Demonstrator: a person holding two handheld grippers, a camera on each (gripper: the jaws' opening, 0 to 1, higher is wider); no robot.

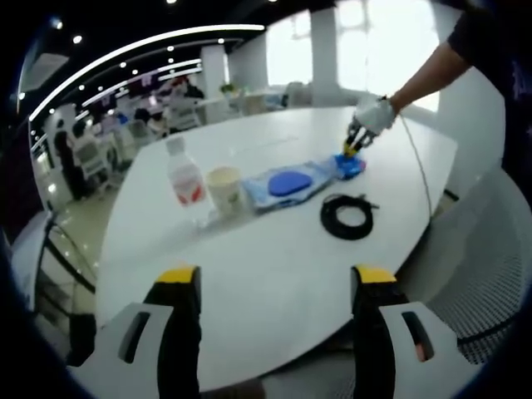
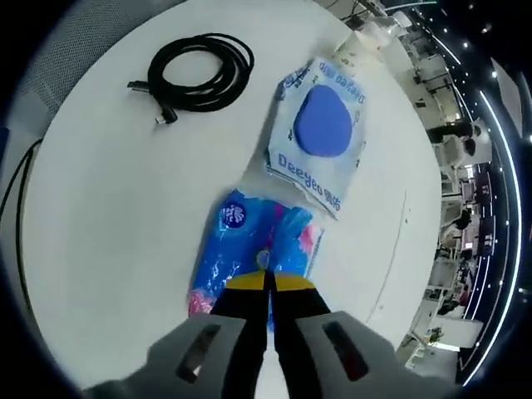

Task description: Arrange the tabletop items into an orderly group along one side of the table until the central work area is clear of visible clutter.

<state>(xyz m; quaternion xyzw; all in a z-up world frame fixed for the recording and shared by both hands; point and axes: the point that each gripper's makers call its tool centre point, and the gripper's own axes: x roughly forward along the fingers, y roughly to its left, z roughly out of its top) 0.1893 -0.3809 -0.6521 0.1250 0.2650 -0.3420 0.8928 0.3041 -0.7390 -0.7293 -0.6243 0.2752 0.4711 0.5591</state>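
Note:
On the white table (image 1: 274,274) a clear bottle (image 1: 184,179), a paper cup (image 1: 225,189), a white wipes pack with a blue lid (image 1: 287,183) and a blue tissue pack (image 1: 351,167) lie in a row. A coiled black cable (image 1: 349,216) rests in front of them. My left gripper (image 1: 277,278) hangs open over the near table edge, holding nothing. A gloved hand holds my right gripper (image 1: 359,147) at the tissue pack. In the right gripper view my right gripper (image 2: 268,283) is shut on the near edge of the tissue pack (image 2: 249,237). Beyond it lie the wipes pack (image 2: 320,133) and the cable (image 2: 199,71).
A mesh chair (image 1: 499,249) stands at the table's right side. A thin dark wire (image 1: 420,170) runs along the right of the table. Other tables, chairs and people fill the room at the back left. The cup (image 2: 359,46) sits beyond the wipes pack.

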